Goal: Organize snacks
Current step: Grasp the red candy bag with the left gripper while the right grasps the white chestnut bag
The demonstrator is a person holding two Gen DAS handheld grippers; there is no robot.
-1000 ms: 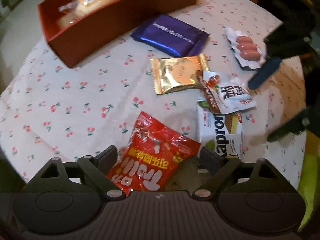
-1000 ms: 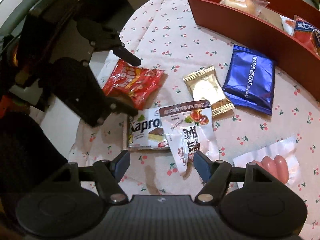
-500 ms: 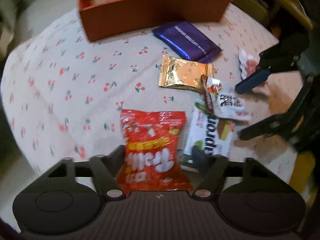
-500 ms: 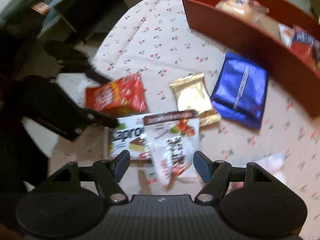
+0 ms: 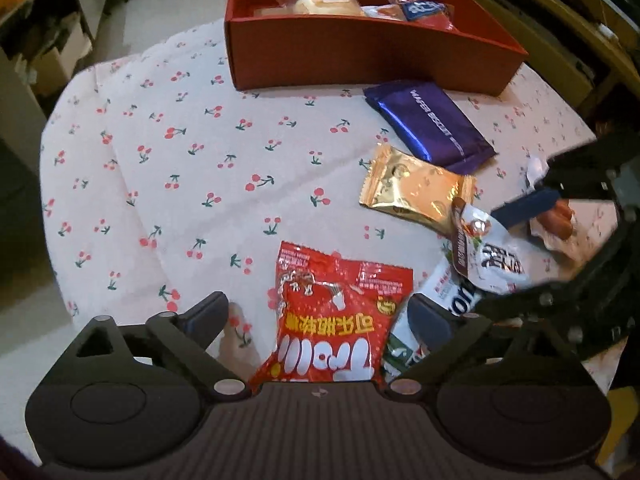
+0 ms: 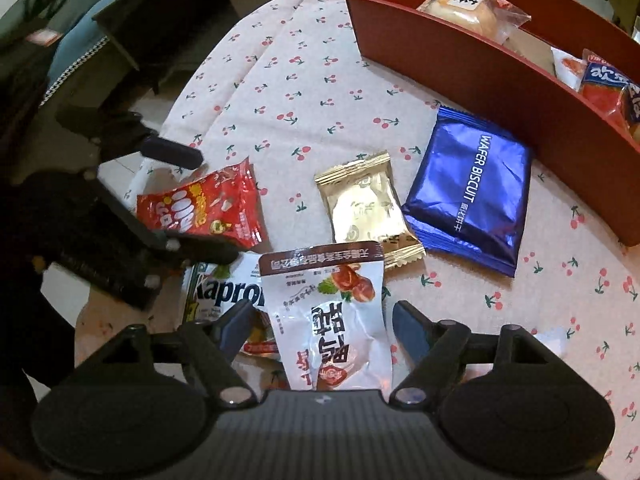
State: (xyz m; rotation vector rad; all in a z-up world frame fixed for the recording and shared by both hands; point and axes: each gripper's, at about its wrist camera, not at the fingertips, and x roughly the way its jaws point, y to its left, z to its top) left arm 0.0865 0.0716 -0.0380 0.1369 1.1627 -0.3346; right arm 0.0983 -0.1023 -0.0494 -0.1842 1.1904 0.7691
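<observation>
My left gripper is open around a red snack bag lying on the cherry-print tablecloth; it also shows in the right wrist view. My right gripper is open around a white pouch with a brown top band, which lies partly over a Kapro wafer pack. A gold packet and a blue wafer biscuit pack lie further on. The red box at the back holds a bun and other snacks.
A sausage pack lies at the right, partly hidden behind my right gripper in the left wrist view. The table's rounded edge drops off at the left. Shelves and boxes stand beyond the table.
My left gripper has swung left and now faces the red box, with the red bag still between its fingers. My right gripper has moved closer over the white pouch.
</observation>
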